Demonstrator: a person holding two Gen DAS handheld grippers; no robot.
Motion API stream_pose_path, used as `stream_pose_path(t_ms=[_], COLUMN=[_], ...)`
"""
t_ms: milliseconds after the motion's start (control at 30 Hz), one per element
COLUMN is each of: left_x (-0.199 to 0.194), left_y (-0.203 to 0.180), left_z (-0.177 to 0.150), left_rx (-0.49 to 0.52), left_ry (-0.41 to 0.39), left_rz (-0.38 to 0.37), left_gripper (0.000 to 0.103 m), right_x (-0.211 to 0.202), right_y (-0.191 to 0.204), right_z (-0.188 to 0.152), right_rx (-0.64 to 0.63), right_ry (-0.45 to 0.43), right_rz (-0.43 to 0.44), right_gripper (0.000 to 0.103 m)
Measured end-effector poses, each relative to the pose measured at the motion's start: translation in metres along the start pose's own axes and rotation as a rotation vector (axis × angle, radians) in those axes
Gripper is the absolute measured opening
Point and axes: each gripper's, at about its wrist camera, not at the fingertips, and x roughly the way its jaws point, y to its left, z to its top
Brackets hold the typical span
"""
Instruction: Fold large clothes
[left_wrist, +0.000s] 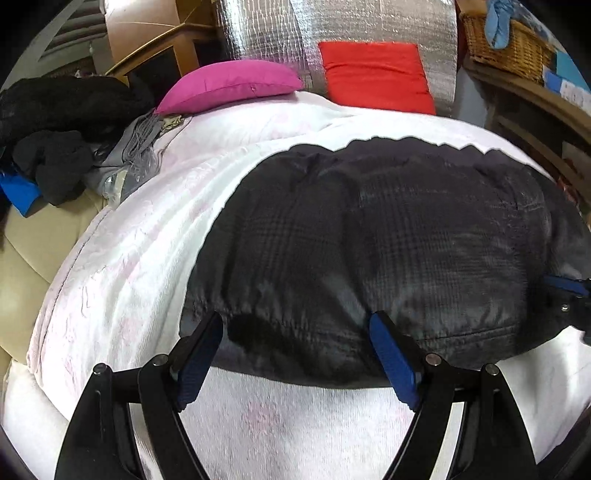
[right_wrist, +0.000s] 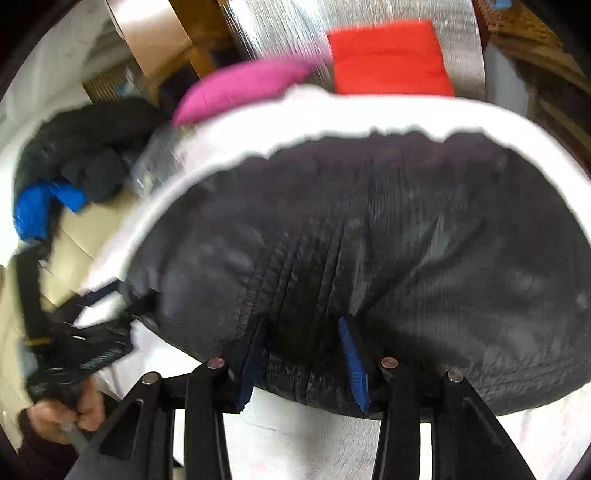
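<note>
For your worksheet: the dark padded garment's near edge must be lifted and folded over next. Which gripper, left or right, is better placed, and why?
Right. The right gripper already has the dark padded garment's near edge bunched between its pads. The left gripper stands open at that edge, gripping nothing.

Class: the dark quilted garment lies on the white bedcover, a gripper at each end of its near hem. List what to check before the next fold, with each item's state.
1. right gripper has hem bunched between its fingers: ok.
2. left gripper gripping the dark quilted garment: not ok, jaws wide.
3. Garment flat: not ok, puffy and creased.
4. white bedcover bare beyond the far edge: ok.
5. pink cushion clear of garment: ok.
</note>
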Motion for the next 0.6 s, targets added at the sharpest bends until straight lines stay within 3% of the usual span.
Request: stream_pose_path(t_ms=[100,200,267,600], left_x=[-0.017,-0.045,-0.064,-0.156], left_y=[-0.001,-0.001,-0.004,-0.012], left_z=[-0.004,-0.011,-0.015,-0.013], left_rx=[-0.001,-0.001,0.004,0.012], left_ry=[-0.027,-0.066,-0.087,-0.208], left_rz=[0.011,0.013,0.024,0.033], left_gripper=[0.082,0.082,0.082,0.088], right_x=[-0.013,-0.042,-0.062,-0.147], right_y=[-0.005,-0.011,-0.013,0.007], right_z=[0.001,-0.003,-0.012,-0.049], right_rx=[0.066,0.12,0.142,0.129], right_ry=[-0.021,-0.098,-0.152,-0.241], right_rz=[0.044,0.073,0.059,-0.196], right_gripper=[0.047,0.064,0.069,0.069])
